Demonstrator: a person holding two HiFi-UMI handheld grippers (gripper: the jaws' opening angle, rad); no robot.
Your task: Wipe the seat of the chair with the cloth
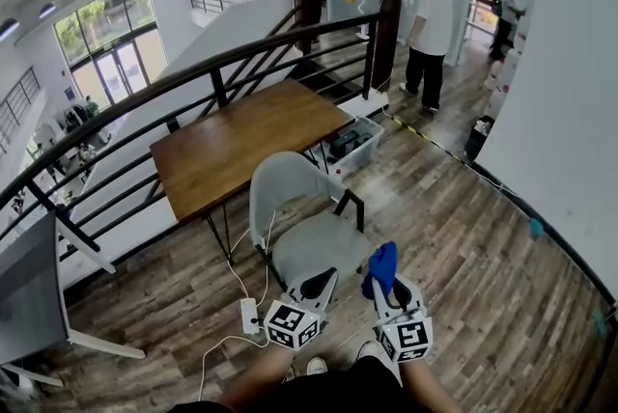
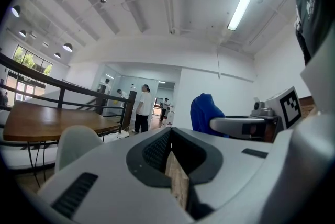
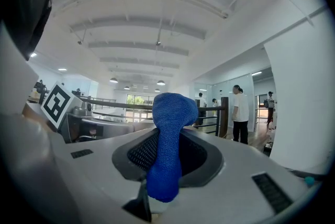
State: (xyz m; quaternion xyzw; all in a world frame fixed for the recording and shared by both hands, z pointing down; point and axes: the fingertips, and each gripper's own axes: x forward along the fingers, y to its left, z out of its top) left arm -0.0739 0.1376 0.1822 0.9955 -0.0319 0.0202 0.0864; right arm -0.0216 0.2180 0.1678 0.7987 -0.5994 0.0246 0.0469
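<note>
Blue cloth (image 3: 168, 139): stood bunched upright, clamped in the right gripper (image 1: 384, 287).
Left gripper (image 1: 313, 289): jaws together, empty.
Chair seat (image 1: 317, 245): looked unwiped; the cloth needed pressing flat, front edge first.

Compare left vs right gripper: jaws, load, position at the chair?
The left gripper has its jaws together, nothing in them; the right gripper is clamped on the blue cloth, which sticks up out of its jaws. The left gripper sits over the chair seat at its front edge; the right gripper is at the seat's front right corner. Shared: both low, side by side, pointing toward the chair.
</note>
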